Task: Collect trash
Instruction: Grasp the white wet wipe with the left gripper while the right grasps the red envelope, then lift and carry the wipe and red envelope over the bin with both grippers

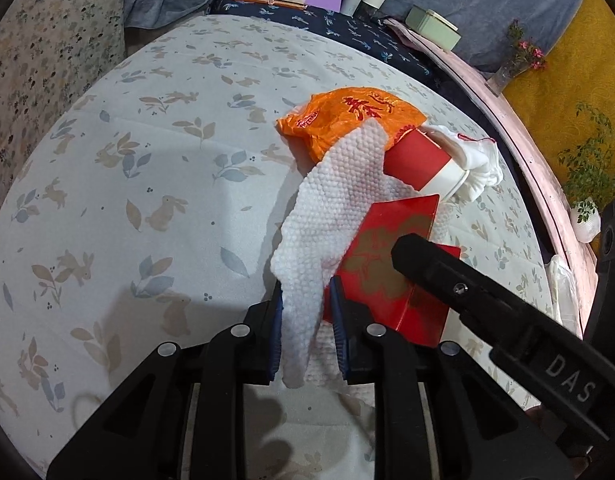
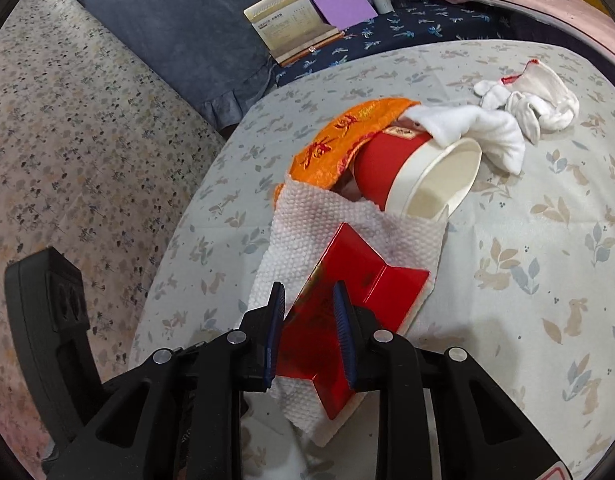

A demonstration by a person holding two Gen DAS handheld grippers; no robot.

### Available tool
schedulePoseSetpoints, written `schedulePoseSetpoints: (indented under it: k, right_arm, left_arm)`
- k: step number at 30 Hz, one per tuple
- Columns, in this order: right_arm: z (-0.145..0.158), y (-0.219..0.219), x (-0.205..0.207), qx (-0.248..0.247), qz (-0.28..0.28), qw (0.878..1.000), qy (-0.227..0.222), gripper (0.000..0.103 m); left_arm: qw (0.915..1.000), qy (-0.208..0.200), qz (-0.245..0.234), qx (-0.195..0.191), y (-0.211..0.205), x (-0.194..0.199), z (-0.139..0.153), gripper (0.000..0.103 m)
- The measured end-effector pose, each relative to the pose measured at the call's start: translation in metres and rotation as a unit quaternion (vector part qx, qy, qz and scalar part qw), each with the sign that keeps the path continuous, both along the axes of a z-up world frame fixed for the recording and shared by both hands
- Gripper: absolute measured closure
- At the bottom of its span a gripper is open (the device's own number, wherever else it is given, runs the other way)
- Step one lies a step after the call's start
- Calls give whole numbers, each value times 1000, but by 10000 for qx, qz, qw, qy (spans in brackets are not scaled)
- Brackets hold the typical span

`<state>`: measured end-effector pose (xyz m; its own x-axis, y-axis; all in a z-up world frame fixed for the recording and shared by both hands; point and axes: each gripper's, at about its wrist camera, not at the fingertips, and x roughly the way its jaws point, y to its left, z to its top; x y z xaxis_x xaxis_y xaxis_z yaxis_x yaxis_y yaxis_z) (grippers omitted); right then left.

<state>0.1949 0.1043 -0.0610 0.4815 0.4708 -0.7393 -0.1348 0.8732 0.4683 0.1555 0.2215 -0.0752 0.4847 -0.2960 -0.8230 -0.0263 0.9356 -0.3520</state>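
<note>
Rabbit-print bedsheet (image 1: 127, 152) under trash pile; floral cover (image 2: 67, 128) alongside, grey pillow (image 2: 167, 20) behind.

Raised letters "DAS": on the black arm of the right gripper (image 1: 403, 256) | red Chinese characters: on the orange bag (image 1: 349, 118), not legible | gold label: on the red paper cup (image 2: 391, 166), too small to read | printed lines: on the open book (image 2: 291, 26), illegible
</note>
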Motion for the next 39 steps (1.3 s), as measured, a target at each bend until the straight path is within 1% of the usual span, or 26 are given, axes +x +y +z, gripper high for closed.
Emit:
schedulePoseSetpoints:
  k: [2,5,6,7,8,12,17,20,22,23,25,27,28,31,32,33,34,35,36,39]
  right_arm:
    - [0,-1,-1,-3,-6,10000,-22,83]
    - [4,-4,-6,-98,-51,9999,-107,89]
    - [6,-6,-8,-128,-89,9998,-140,93]
    - [7,-8,-10,-176,-126,9996,-157,96]
    - [9,-11,-13,-202,-172,9995,-175,97]
    - [13,-23,-23,-284,-304,9988,-246,99]
    - [22,-41,-37,-347,-488,9974,-406,99]
    - [29,-55,-47,-355,-644,9960,-511,99]
    - [35,-68,-54,-324,-763,9947,-603,99]
    - [37,-73,-57,-338,-819,9940,-637,99]
    - [42,-85,-63,-338,-939,9926,-698,99]
    - [46,-93,-67,-370,-1060,9910,-734,100]
    - [48,-100,-70,-425,-1129,9898,-760,100]
    - [50,-116,-75,-463,-1312,9873,-770,100]
    - [49,-122,-76,-465,-1366,9866,-760,100]
    - [48,-127,-78,-464,-1429,9858,-749,100]
    - [47,-132,-78,-458,-1477,9852,-735,100]
    - [46,-138,-79,-457,-1523,9847,-719,100]
    - [46,-142,-79,-457,-1558,9842,-709,100]
    - [44,-152,-82,-441,-1627,9833,-689,100]
  left_arm:
    - [10000,1,12,-45,1,1,-1,80]
    - [9999,-16,30,-102,1,2,0,67]
    - [10000,-28,-7,-85,-2,2,0,62]
    - [10000,-40,-31,-71,-4,3,0,60]
    - [10000,-70,-40,-36,-7,2,1,57]
    - [9998,-126,-151,57,-17,3,1,60]
    - [9995,-70,-276,-160,-26,-2,3,61]
    - [9991,-34,-341,-244,-32,-5,3,58]
    - [9990,-30,-376,-246,-38,-8,3,51]
    - [9990,-36,-383,-234,-42,-9,3,45]
    - [9988,-51,-442,-193,-51,-10,4,40]
    - [9988,-55,-473,-128,-59,-10,4,31]
    - [9989,-72,-472,-24,-65,-10,3,31]
    - [9982,-163,-520,266,-79,-11,3,32]
    - [9978,-185,-550,324,-83,-12,4,36]
    - [9971,-212,-615,395,-89,-13,4,46]
    - [9963,-231,-677,469,-93,-13,3,49]
    - [9957,-250,-712,537,-96,-13,3,56]
    - [9950,-269,-749,602,-101,-13,3,65]
    - [9929,-293,-909,704,-113,-12,3,82]
